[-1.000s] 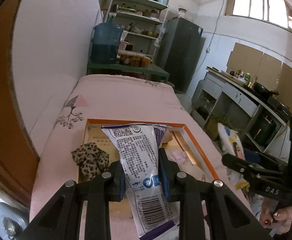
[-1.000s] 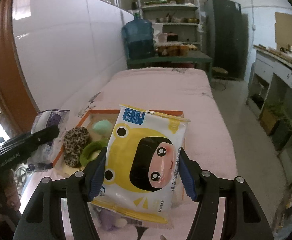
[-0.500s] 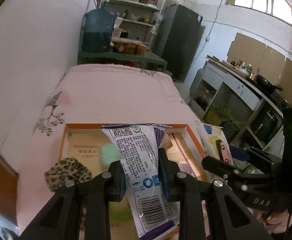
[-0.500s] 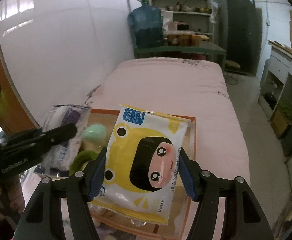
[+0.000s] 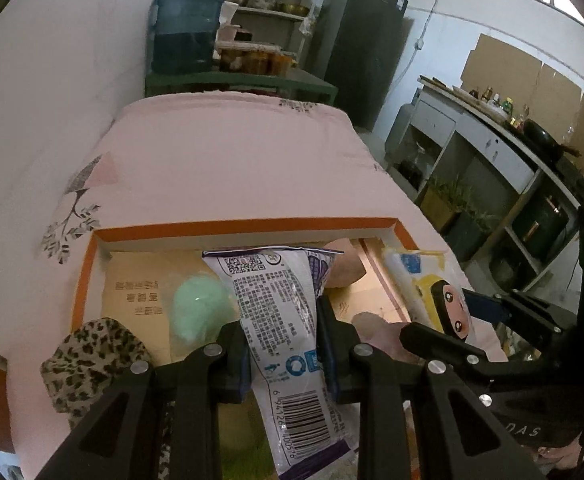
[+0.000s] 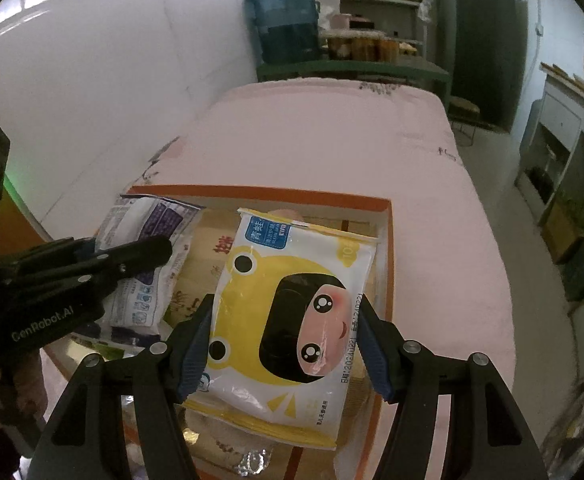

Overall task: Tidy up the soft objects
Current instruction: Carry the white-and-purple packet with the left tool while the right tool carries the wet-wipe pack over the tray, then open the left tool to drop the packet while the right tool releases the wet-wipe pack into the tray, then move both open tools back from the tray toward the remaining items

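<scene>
Left gripper (image 5: pixel 282 354) is clamped narrowly on a white-and-purple wipes pack (image 5: pixel 280 320), held over the orange-rimmed box (image 5: pixel 244 227), presumably for setting it inside. Right gripper (image 6: pixel 288 344) grips a yellow frog-print wipes pack (image 6: pixel 292 304) across its width, likewise above the box. Both packs look soft, glossy, slightly crumpled. A leopard-print scrunchie (image 5: pixel 92 356) lies at the box's left edge.

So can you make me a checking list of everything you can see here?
Surface: pink bedcover, orange-rimmed box lying on it.
Job's things: white-purple pack and yellow frog wipes pack, both over the box; green fluffy ball inside; leopard scrunchie at its left rim.
Clutter: nothing seen.
Tools: left tool shut on the white-purple pack; right tool shut on the frog pack.
Cables: nothing seen.
Surroundings: blue water jug, shelves, dark fridge.
</scene>
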`<state>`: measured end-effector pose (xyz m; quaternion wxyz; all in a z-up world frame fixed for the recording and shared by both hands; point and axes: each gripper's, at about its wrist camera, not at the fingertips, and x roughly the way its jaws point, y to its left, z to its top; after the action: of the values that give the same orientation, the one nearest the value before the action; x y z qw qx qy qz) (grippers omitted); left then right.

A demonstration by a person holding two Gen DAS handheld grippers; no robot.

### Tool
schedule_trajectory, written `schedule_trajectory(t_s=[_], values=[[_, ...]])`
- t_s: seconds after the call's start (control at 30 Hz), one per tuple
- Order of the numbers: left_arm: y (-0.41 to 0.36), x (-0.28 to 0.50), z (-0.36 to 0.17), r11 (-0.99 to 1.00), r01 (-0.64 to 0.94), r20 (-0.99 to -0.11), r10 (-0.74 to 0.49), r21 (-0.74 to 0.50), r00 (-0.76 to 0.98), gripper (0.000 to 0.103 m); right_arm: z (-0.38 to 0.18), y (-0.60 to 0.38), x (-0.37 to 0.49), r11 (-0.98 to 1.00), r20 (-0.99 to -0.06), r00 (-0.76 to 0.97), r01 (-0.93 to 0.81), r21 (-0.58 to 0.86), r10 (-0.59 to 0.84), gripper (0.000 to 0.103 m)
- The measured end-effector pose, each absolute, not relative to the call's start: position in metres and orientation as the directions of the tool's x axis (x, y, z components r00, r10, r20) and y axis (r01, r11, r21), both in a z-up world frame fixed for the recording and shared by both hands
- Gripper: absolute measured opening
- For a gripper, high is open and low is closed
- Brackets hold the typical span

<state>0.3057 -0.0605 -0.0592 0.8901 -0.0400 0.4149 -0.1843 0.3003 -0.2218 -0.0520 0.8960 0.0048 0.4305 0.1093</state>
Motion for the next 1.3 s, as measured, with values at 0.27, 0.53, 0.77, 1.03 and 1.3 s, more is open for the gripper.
schedule_trajectory(t_s=[0.27, 0.53, 0.77, 1.03, 1.3], values=[[-0.065, 0.316, -0.075, 0.931, 0.288, -0.752, -0.352, -0.223, 0.557, 0.029, -0.062, -0.229, 0.312, 0.97, -0.773, 0.59, -0.193, 0.146, 0.233, 0.067], [-0.067, 0.32, -0.086, 0.924, 0.29, -0.774, -0.371, -0.25, 0.514, 0.063, -0.064, -0.23, 0.303, 0.968, -0.763, 0.6, -0.205, 0.146, 0.242, 0.069], [-0.063, 0.312, -0.077, 0.913, 0.296, -0.749, -0.4, -0.279, 0.528, 0.063, -0.06, -0.227, 0.29, 0.969, -0.742, 0.628, -0.214, 0.125, 0.235, 0.072], [-0.061, 0.296, -0.059, 0.908, 0.302, -0.713, -0.415, -0.289, 0.566, 0.063, -0.046, -0.227, 0.271, 0.97, -0.707, 0.668, -0.214, 0.116, 0.232, 0.074], [-0.054, 0.274, -0.038, 0.899, 0.31, -0.665, -0.438, -0.31, 0.605, 0.063, -0.032, -0.227, 0.252, 0.969, -0.681, 0.691, -0.207, 0.136, 0.243, 0.074]])
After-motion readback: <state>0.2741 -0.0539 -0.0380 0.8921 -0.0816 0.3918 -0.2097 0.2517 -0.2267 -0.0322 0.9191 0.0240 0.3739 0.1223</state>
